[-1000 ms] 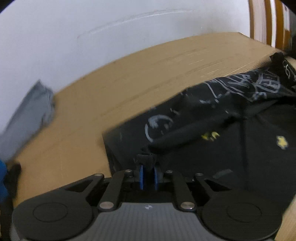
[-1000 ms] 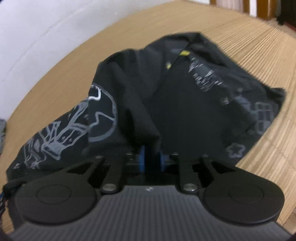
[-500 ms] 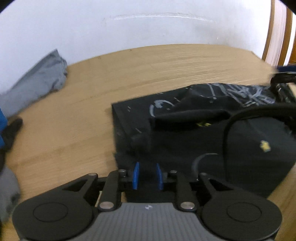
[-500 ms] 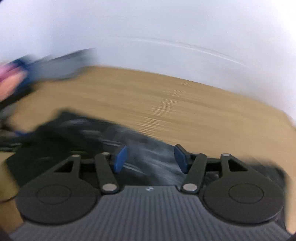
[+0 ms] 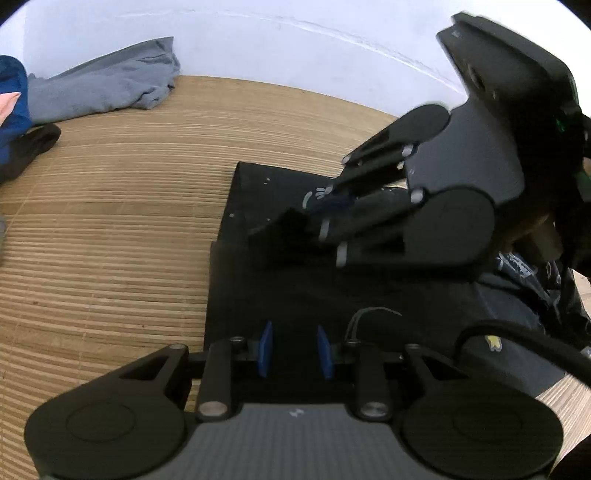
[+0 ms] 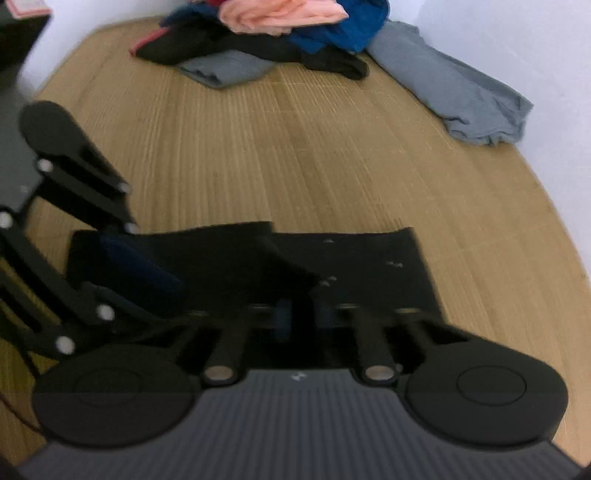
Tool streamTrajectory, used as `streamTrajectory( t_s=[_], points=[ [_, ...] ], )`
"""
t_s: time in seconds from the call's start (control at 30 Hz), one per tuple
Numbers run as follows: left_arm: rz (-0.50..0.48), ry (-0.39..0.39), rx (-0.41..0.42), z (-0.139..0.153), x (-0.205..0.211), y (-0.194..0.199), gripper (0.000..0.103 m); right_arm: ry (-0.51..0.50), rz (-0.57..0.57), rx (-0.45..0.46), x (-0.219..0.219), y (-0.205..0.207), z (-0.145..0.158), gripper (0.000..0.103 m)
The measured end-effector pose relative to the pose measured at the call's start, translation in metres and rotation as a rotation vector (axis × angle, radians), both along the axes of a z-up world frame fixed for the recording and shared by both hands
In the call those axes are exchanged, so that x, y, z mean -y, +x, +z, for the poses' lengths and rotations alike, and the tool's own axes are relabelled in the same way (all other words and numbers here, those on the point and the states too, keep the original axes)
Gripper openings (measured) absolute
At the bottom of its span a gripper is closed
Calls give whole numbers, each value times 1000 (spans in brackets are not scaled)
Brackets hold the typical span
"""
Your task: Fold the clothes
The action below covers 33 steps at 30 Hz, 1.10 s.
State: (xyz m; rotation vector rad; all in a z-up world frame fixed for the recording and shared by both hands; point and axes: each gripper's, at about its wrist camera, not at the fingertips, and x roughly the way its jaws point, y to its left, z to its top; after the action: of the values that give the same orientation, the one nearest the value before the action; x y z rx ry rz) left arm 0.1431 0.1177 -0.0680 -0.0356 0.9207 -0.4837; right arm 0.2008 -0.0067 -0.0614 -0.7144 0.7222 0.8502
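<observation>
A black printed garment lies partly folded on the bamboo mat. My left gripper hovers over its near edge. Its jaws are opening, and the blue pads stand apart with cloth lying below them, not pinched. My right gripper reaches in from the right and is shut on a raised fold of the garment. In the right wrist view the same fold rises into my right gripper, and the left gripper shows at the left edge.
A crumpled grey garment lies against the white wall. A pile of blue, pink and black clothes and a folded grey piece sit at the mat's far end. A black cable loops over the garment's right side.
My right gripper let go of the garment, swung across and rolled, opened wide, then shut on a fold close to the left gripper. The left pads parted and released the cloth.
</observation>
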Motion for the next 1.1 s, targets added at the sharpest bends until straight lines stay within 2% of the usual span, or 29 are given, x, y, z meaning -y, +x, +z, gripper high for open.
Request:
streamTrajectory(
  t_s=[0.07, 0.13, 0.17, 0.23, 0.33, 0.4, 0.47, 0.53, 0.6, 0.67, 0.73, 0.8, 0.9, 1.0, 1.1],
  points=[
    [9, 2, 4, 0, -1, -1, 30, 121, -215, 134, 15, 8, 30, 4],
    [19, -4, 4, 0, -4, -1, 30, 272, -358, 199, 33, 6, 58, 4],
    [23, -9, 3, -1, -6, -1, 30, 336, -384, 174, 38, 4, 64, 4],
    [30, -21, 0, -1, -11, -1, 29, 389, -357, 48, 36, 1, 54, 4],
    [34, -18, 2, 1, -16, -3, 29, 335, -290, -80, 14, -4, 6, 7],
    [30, -7, 4, 4, -19, -5, 30, 312, -310, -176, 7, -6, -23, 9],
    [26, 8, 8, 9, -24, -7, 30, 368, -337, -166, 9, -12, -18, 19],
    [25, 13, 28, 17, -28, -6, 30, 421, -392, -226, 19, -11, -7, 28],
    [24, 1, 65, 30, -28, 1, 31, 537, -457, -225, 48, -26, 11, 33],
    [-1, -20, 106, 43, -21, 11, 33, 648, -531, -196, 81, -44, 26, 59],
    [-35, -33, 128, 49, -7, 24, 35, 715, -633, -132, 115, -66, 33, 72],
    [-78, -34, 124, 48, 12, 40, 36, 738, -802, -72, 151, -83, 30, 71],
    [-126, 4, 81, 29, 47, 62, 36, 717, -1038, -58, 194, -100, 13, 72],
    [-135, 75, 31, 1, 68, 69, 36, 641, -1194, -94, 218, -112, -15, 70],
    [-166, 140, 105, -3, 76, 59, 39, 619, -1241, -66, 222, -131, -20, 68]
  ],
)
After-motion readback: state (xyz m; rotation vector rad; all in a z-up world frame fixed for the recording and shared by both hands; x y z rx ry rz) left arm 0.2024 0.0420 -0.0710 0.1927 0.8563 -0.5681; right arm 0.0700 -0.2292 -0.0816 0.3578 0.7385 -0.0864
